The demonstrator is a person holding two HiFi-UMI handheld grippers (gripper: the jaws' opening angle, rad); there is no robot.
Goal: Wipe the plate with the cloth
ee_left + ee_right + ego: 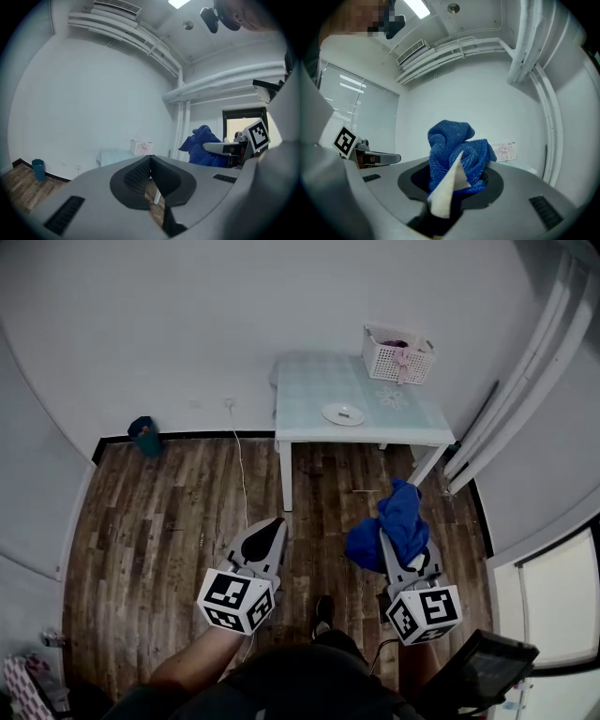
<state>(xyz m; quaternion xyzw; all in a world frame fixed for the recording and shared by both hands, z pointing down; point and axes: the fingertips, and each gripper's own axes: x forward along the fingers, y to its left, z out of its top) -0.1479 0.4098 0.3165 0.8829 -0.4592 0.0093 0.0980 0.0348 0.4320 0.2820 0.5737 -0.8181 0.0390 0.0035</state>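
A white plate (343,414) lies on a pale table (309,390) that stands against the far wall, well ahead of both grippers. My right gripper (392,538) is shut on a bunched blue cloth (394,524), which fills the jaws in the right gripper view, the cloth (457,152) showing a white label. My left gripper (267,533) is shut with nothing between its jaws; in the left gripper view its tips (150,158) meet. Both are held level over the wooden floor, pointing toward the table.
A white basket (398,354) sits at the table's back right corner. A teal bin (143,435) stands by the wall at left. A white cable (242,474) runs down across the floor. Pipes (525,381) line the right wall.
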